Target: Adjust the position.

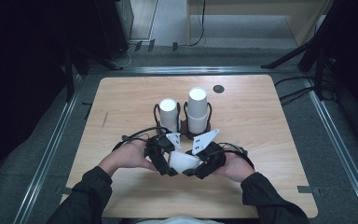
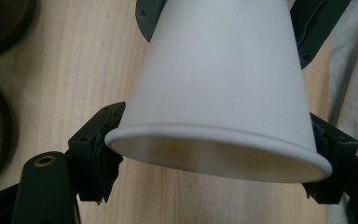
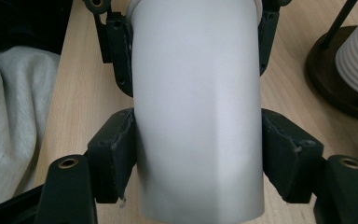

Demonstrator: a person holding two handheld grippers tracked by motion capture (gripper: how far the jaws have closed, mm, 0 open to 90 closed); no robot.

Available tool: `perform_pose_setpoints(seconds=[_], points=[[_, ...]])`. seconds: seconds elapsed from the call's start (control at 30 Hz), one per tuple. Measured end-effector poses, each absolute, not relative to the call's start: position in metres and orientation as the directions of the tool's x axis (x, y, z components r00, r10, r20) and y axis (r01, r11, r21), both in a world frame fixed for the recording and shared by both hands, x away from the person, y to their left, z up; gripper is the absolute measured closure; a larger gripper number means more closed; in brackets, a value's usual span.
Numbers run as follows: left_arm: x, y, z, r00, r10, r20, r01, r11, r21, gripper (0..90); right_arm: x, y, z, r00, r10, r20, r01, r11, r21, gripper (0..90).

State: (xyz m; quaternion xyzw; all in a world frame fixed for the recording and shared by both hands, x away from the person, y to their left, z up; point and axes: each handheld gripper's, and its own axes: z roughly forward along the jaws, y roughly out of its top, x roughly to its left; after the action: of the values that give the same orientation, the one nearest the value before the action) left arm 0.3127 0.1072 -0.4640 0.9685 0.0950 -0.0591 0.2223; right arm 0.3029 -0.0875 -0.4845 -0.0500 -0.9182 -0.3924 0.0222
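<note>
A white paper cup (image 1: 182,161) lies on its side just above the wooden table (image 1: 270,154), held from both ends. My left gripper (image 1: 169,163) is shut on its rim end. In the left gripper view the cup (image 2: 219,84) opens toward the camera, and my left gripper (image 2: 214,156) presses its pads (image 2: 98,149) against the rim. My right gripper (image 1: 198,165) is shut on the base end. The right gripper view has the cup's wall (image 3: 198,116) between the pads (image 3: 114,154) of my right gripper (image 3: 200,156).
Two stacks of white cups (image 1: 168,114) (image 1: 198,108) stand upside down in dark wooden holders (image 1: 184,127) just beyond the grippers. A holder's base (image 3: 333,79) is close on the right. A small black disc (image 1: 218,88) lies farther back. Grey cloth (image 3: 9,116) lies by the near edge.
</note>
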Motion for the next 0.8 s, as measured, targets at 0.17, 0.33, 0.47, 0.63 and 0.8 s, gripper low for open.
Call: perform_pose_setpoints(seconds=[0.17,0.33,0.47,0.63,0.8], points=[[0.313,0.109,-0.46,0.975,0.159,-0.152,0.213,-0.858,0.467,12.2,0.303,-0.089,-0.482,-0.993,0.08,0.084,0.116,0.681,0.723,32.4],[0.316,0.116,-0.456,0.973,0.171,-0.152,0.226,-0.824,0.52,8.5,0.306,-0.094,-0.478,-0.992,0.089,0.089,0.126,0.663,0.738,32.2],[0.318,0.123,-0.451,0.97,0.189,-0.153,0.243,-0.79,0.563,8.5,0.309,-0.1,-0.473,-0.99,0.1,0.096,0.138,0.633,0.762,32.1],[0.318,0.131,-0.447,0.966,0.199,-0.165,0.259,-0.751,0.607,8.7,0.312,-0.107,-0.465,-0.987,0.112,0.116,0.16,0.588,0.793,32.1],[0.315,0.137,-0.445,0.962,0.212,-0.173,0.273,-0.705,0.654,9.1,0.315,-0.113,-0.457,-0.984,0.111,0.136,0.175,0.531,0.829,32.1]])
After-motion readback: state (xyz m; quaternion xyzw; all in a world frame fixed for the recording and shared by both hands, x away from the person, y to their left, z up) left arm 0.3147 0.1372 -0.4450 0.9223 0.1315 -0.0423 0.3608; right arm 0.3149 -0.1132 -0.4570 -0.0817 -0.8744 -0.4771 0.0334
